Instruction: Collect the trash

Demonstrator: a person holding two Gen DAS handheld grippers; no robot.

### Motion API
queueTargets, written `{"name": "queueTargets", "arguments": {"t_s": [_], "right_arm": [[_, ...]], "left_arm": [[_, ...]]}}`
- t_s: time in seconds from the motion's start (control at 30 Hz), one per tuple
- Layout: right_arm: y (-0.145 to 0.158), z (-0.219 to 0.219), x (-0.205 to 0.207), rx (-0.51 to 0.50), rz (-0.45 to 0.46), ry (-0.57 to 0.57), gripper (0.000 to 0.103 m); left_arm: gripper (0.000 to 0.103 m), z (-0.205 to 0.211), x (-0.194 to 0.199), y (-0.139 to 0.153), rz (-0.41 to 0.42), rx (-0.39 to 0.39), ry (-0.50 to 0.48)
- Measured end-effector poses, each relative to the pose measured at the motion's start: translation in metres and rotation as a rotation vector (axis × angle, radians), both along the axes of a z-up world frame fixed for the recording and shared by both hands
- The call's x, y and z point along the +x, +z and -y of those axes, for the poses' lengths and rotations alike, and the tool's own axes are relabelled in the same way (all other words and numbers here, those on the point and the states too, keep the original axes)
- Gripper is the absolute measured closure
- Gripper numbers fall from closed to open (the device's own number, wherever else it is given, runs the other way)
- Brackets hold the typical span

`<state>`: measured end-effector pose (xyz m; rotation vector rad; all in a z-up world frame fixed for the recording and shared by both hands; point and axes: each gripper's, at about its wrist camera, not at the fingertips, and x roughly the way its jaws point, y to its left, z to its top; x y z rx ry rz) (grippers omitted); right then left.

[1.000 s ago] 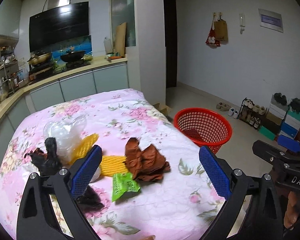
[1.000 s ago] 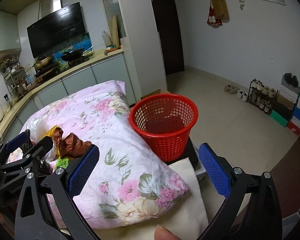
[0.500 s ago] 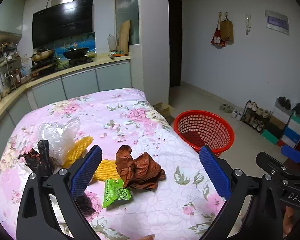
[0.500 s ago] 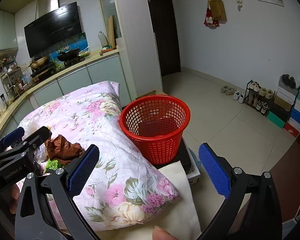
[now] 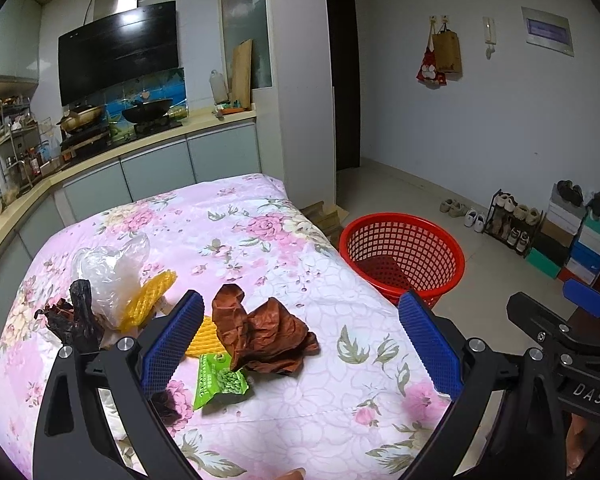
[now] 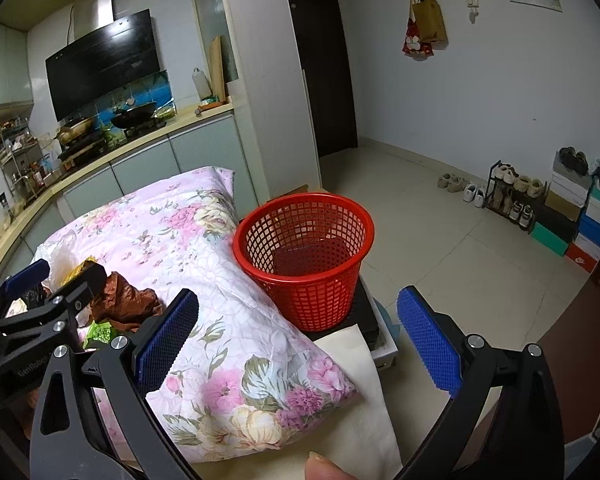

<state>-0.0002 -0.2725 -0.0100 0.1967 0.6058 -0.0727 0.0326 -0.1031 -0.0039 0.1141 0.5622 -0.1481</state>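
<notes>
Hovering with its jaws wide and empty, the left gripper point(image 5: 298, 336) frames the litter on the floral quilt point(image 5: 260, 240); the right gripper point(image 6: 296, 340), equally wide and empty, hangs off the quilt's corner, facing the red mesh basket point(image 6: 304, 256) at its 12 o'clock.

The crumpled brown paper point(image 5: 264, 334) lies between the left fingers, just left of centre, its long axis running from 10 to 4 o'clock. That makes the left gripper the nearer one, by my reckoning.

A single green snack wrapper point(image 5: 218, 380) touches the paper's near edge. Beyond it, toward 10 o'clock, lie yellow foam netting point(image 5: 150, 300) in what may be two pieces, one clear plastic bag point(image 5: 108, 268) and dark scraps point(image 5: 76, 316) too tangled to count.

One basket stands on the floor at 2 o'clock, holding nothing I can make out.
</notes>
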Motion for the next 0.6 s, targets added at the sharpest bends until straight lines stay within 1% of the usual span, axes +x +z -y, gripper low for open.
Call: {"name": "queueTargets", "arguments": {"t_s": [0.43,0.6], "right_arm": [[0.0087,-0.001,-0.003,-0.01,0.029,-0.01,0.006],[0.0089,-0.0014,-0.0035,-0.011,0.026,-0.01,0.006]], "left_arm": [[0.008,0.0008,-0.0003,-0.0006,-0.005,-0.002,-0.003],[0.008,0.0019,0.0002,-0.0014,-0.007,0.001,-0.007]]}}
